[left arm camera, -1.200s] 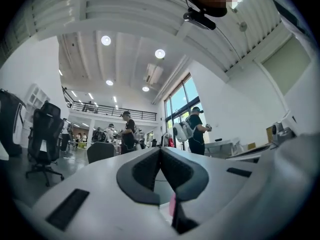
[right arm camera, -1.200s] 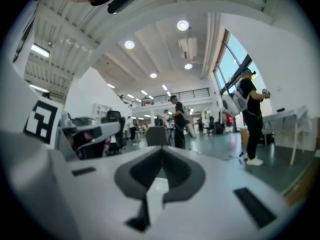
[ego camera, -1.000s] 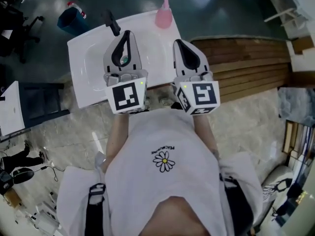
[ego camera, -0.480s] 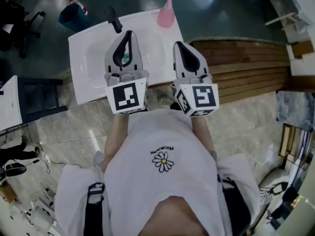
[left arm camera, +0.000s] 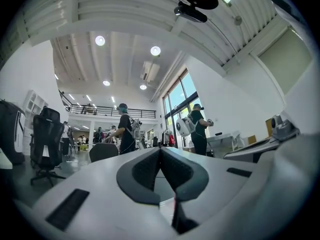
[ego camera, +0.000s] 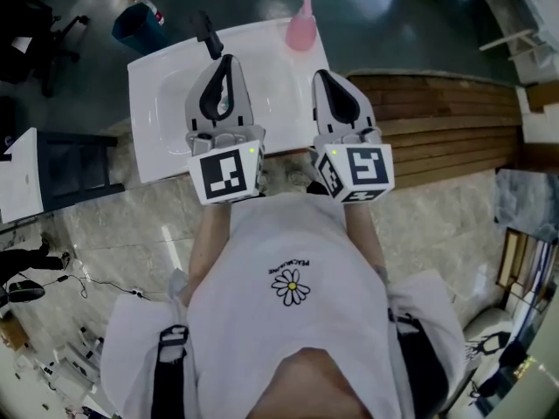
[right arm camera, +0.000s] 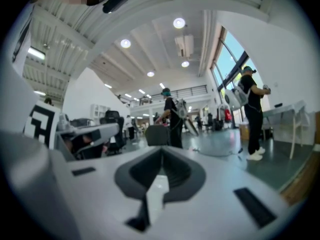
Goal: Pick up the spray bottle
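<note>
Spray bottle (ego camera: 301, 26): one, pink, upright at the far edge of the white tabletop (ego camera: 279, 68). It stands ahead of the right hand-held gripper (ego camera: 321, 75) and a little to its left, well apart from the tips. It is ahead and to the right of the left hand-held gripper (ego camera: 227, 59), also well apart. Nothing touches it.

Hand-held grippers: two, side by side, both pointing forward about level.
- Left: over the tabletop's sunken basin. Jaws closed together, nothing between them in the left gripper view (left arm camera: 160, 154).
- Right: over the tabletop's right edge, where it meets the wooden slat deck (ego camera: 437, 112). Jaws closed together, empty, seen in the right gripper view (right arm camera: 161, 154).

Marker cubes: two, one per gripper, left (ego camera: 225, 173) and right (ego camera: 358, 171), at the rear of each, tops facing up.

Forearms: two, bare, reaching forward from the torso, roughly parallel, elbows near the body.

Black faucet (ego camera: 207, 35): one, just ahead of the left gripper's tips, slightly left.

Blue bin (ego camera: 140, 24): one, on the floor beyond the tabletop, far left of the left gripper.
</note>
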`<state>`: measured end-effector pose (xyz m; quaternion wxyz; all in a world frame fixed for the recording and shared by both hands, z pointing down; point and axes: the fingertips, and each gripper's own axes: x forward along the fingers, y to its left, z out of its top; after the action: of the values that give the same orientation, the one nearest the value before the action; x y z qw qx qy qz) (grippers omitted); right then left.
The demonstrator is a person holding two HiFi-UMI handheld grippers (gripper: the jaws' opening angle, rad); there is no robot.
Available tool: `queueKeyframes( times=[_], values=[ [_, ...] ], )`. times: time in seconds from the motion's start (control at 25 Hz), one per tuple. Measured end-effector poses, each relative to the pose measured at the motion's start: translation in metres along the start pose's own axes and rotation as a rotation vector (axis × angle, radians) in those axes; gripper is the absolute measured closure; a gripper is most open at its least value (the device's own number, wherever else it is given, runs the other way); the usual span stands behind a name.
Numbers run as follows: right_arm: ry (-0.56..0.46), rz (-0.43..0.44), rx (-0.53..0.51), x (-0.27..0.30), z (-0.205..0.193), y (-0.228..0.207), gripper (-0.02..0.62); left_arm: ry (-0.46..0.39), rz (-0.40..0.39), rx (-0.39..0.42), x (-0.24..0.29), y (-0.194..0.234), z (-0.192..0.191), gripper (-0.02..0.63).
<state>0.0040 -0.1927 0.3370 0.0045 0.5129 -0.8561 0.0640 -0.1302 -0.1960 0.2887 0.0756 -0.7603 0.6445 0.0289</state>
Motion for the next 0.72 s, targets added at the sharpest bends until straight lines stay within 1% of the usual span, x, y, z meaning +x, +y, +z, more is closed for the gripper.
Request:
queueKeyframes(
  times=[0.16, 0.36, 0.48, 0.6, 0.64, 0.68, 0.72],
  values=[
    [0.007, 0.006, -0.012, 0.010, 0.003, -0.006, 0.565, -0.010, 0.016, -0.033, 0.003, 0.003, 0.002, 0.586],
    [0.029, 0.055, -0.026, 0.026, 0.008, -0.009, 0.565, 0.008, 0.026, -0.034, 0.006, 0.002, 0.000, 0.586],
    [0.045, 0.049, -0.041, 0.040, 0.008, -0.013, 0.565, 0.013, 0.039, -0.047, 0.006, 0.007, -0.001, 0.586],
    [0.055, 0.047, -0.066, 0.052, 0.009, -0.020, 0.563, 0.018, 0.068, -0.035, 0.003, 0.012, -0.002, 0.586],
    [0.057, 0.052, -0.066, 0.057, 0.009, -0.022, 0.551, 0.021, 0.077, -0.033, 0.003, 0.015, -0.002, 0.586],
    [0.060, 0.061, -0.062, 0.062, 0.009, -0.024, 0.507, 0.023, 0.084, -0.032, 0.003, 0.017, -0.002, 0.586],
    [0.063, 0.070, -0.055, 0.066, 0.008, -0.025, 0.486, 0.021, 0.091, -0.031, 0.002, 0.019, -0.002, 0.586]
  ],
)
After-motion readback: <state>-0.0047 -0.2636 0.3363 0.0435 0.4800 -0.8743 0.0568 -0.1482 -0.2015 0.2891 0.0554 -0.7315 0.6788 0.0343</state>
